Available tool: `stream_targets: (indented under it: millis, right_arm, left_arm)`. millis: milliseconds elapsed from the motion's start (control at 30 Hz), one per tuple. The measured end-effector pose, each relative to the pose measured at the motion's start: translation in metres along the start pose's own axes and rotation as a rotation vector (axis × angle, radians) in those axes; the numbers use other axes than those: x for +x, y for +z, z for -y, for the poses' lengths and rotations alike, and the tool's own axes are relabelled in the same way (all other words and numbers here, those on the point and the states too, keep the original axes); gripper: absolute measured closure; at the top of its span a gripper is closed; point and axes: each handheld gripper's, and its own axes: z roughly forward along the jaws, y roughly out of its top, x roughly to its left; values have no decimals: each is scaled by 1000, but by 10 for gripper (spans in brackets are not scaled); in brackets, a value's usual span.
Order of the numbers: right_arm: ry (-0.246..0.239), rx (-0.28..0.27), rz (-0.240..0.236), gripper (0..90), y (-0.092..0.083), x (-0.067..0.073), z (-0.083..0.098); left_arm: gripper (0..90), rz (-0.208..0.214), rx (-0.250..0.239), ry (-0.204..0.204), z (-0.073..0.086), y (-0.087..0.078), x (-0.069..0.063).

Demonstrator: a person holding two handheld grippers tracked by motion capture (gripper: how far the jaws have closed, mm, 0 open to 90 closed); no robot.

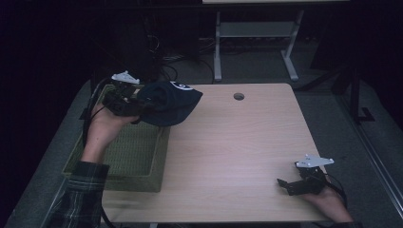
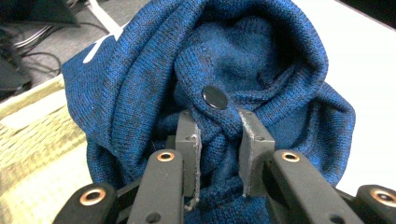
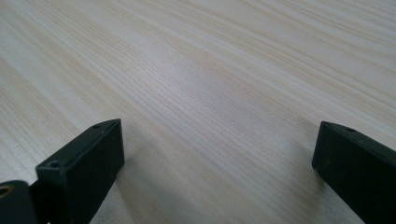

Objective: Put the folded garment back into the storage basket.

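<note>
Presently, itemised from the jaws outward:
Left gripper [image 2: 217, 140]: jaws clamped on a fold of the blue knit garment [image 2: 243, 51], pads pressing the cloth from both sides just below a black button [image 2: 215, 97]
Left gripper, high view [image 1: 135, 105]: carried in the person's left hand [image 1: 102, 126], raised above the far end of the basket, grey three-cornered plate on top
Blue knit garment, high view [image 1: 168, 102]: bunched and hanging from the left gripper, clear of the surfaces below, over the far right corner of the basket and the table's left edge; a white mark shows on its upper side
Basket [image 1: 128, 159]: woven, olive green, shallow, at the left edge of the table, beneath the left hand
Right gripper [image 3: 215, 154]: jaws spread wide, nothing between them, bare wood beneath
Right gripper, high view [image 1: 285, 185]: low at the near right corner of the table, held in the right hand [image 1: 330, 204], well apart from the garment
Table [image 1: 237, 152]: light wood, a round hole [image 1: 239, 96] near its far edge
Sleeve [image 1: 78, 194]: plaid, on the left forearm
</note>
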Motion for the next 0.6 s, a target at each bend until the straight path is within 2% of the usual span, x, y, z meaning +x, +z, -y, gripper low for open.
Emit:
stream_targets:
  millis: [133,167,600]
  right_arm:
    - [0,0,0,19,0,0,0]
    - [0,0,0,19,0,0,0]
    - [0,0,0,19,0,0,0]
  left_arm:
    - [723,-23,5,-18,9,-3,6]
    - [723,-41,12,-27,15,-5,10]
    - [723,-110,36,-75,50,-10,33]
